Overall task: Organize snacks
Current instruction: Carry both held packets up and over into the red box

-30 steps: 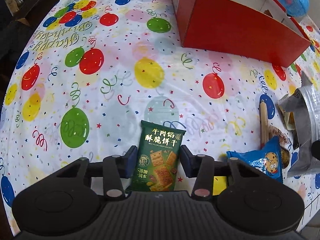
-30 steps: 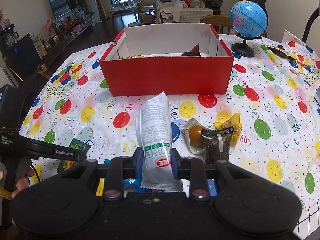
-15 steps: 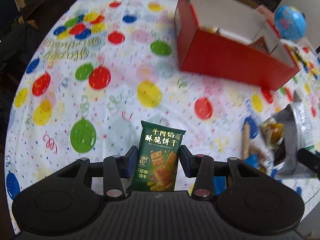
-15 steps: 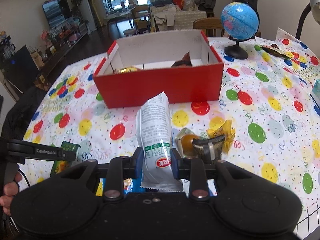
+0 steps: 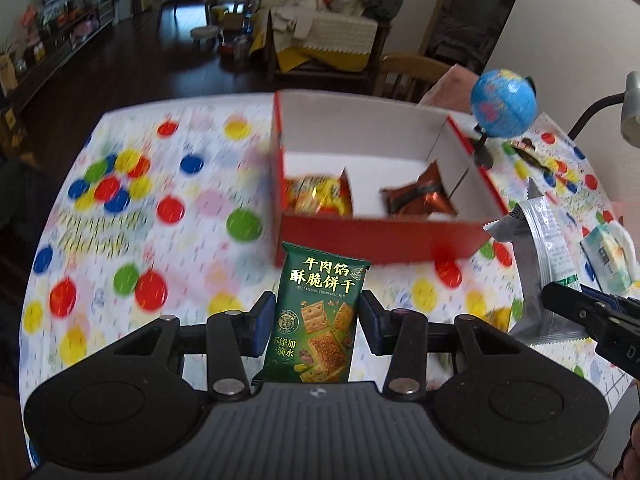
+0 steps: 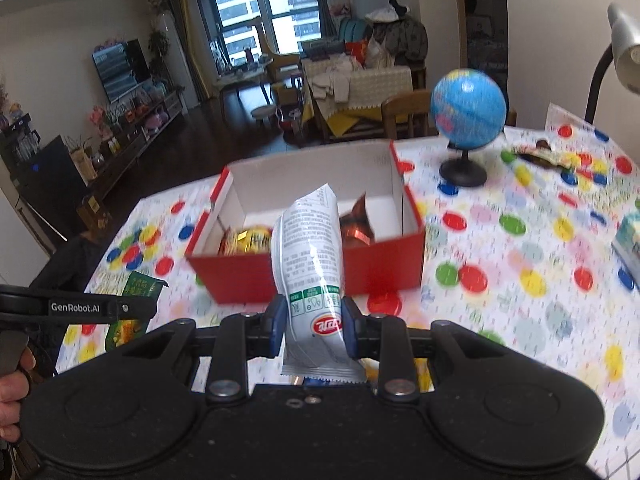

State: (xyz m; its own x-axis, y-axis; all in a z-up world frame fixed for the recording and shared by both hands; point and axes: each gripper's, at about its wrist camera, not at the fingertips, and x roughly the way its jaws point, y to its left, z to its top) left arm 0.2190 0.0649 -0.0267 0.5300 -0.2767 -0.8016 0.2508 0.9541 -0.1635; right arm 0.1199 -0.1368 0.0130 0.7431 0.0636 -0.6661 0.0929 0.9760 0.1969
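My left gripper (image 5: pixel 318 320) is shut on a green cracker packet (image 5: pixel 318 308) and holds it up above the table, short of the red box (image 5: pixel 372 236). My right gripper (image 6: pixel 314 322) is shut on a white-and-silver snack pouch (image 6: pixel 310 256), raised in front of the same box (image 6: pixel 380 272). The box is open on top with white dividers. A yellow packet (image 5: pixel 320 196) lies in its left compartment and a brown foil packet (image 5: pixel 420 198) in the middle one. The right gripper and its pouch (image 5: pixel 548 264) show at the right of the left wrist view.
A blue globe (image 6: pixel 466 114) on a black stand is behind the box to the right. A desk lamp (image 6: pixel 620 48) rises at the far right. A pale tissue pack (image 5: pixel 610 256) lies right of the box. The balloon-print tablecloth (image 6: pixel 520 248) covers the table.
Both grippers have lifted with their packets and tilted up toward the red box. Its inside now shows in both views. The snacks left on the table have dropped out of sight.
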